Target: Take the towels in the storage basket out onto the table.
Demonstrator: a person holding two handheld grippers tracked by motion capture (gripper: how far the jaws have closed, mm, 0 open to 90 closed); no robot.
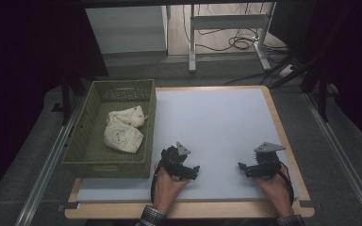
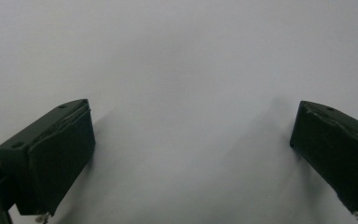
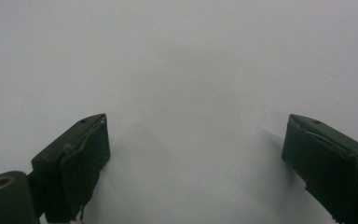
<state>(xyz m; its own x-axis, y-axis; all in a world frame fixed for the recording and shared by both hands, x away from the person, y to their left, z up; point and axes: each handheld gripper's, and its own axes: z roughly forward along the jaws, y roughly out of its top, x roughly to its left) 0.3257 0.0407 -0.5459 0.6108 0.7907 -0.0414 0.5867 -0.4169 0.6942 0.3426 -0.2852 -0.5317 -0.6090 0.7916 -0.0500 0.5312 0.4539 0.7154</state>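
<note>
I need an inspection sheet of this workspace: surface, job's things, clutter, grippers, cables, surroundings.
Surface: grey mat on a wooden table, bare near the grippers.
Job's things: two cream cloth bundles in the green basket at the table's left.
Clutter: nothing seen.
Grippers: left gripper and right gripper open, nothing between the jaws, both low over the mat.
Cables: black cables on the floor behind.
Surroundings: metal desk frame, dark curtains.

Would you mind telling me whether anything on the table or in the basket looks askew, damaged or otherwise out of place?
Nothing stands out. Two cream cloth bundles lie inside the green basket, which sits squarely at the table's left edge. The left gripper and right gripper are open, holding nothing.
</note>
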